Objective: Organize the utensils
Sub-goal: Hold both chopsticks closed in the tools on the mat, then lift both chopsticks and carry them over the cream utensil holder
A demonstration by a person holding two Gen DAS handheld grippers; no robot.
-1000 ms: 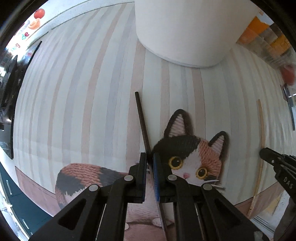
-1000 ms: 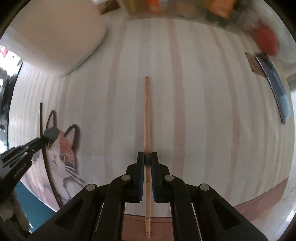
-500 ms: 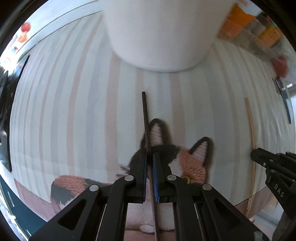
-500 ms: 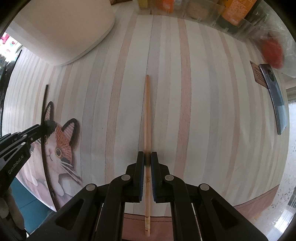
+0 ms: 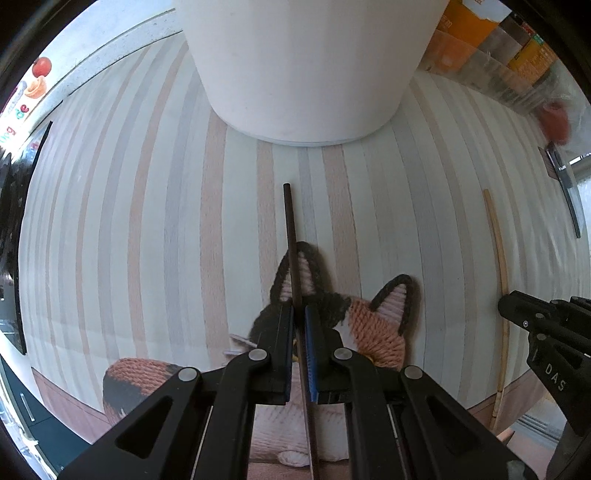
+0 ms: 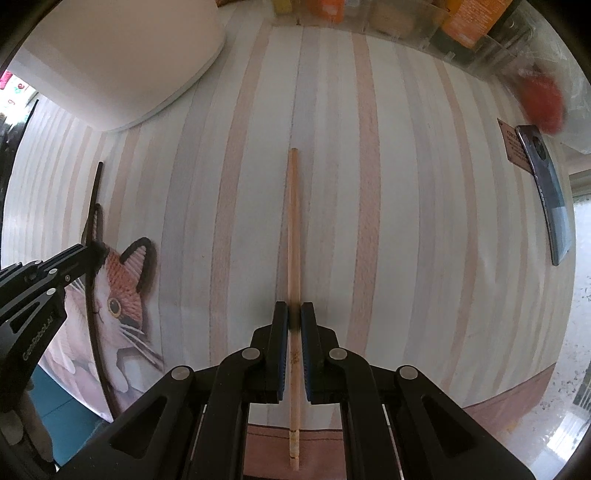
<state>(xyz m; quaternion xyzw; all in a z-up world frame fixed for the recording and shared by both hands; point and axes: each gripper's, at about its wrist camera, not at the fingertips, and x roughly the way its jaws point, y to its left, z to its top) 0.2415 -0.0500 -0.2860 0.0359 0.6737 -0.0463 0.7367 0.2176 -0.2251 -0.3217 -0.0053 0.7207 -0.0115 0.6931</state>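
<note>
My left gripper (image 5: 299, 309) is shut on a dark chopstick (image 5: 290, 236) and holds it pointing toward a large white container (image 5: 306, 66) just ahead. My right gripper (image 6: 294, 306) is shut on a light wooden chopstick (image 6: 293, 221), held above the striped mat. The wooden chopstick (image 5: 499, 251) and right gripper (image 5: 535, 325) show at the right of the left wrist view. The dark chopstick (image 6: 94, 192) and left gripper (image 6: 55, 273) show at the left of the right wrist view. The white container (image 6: 110, 62) is at the upper left there.
A striped placemat (image 6: 406, 221) with a cat picture (image 5: 369, 317) covers the table. A phone (image 6: 546, 195) lies at the right edge. Boxes and jars (image 6: 461, 18) line the back. A red object (image 6: 543, 99) sits at the back right.
The left gripper has carried the dark chopstick forward, closer to the white container. The right gripper holds the wooden chopstick and has shifted slightly forward.
</note>
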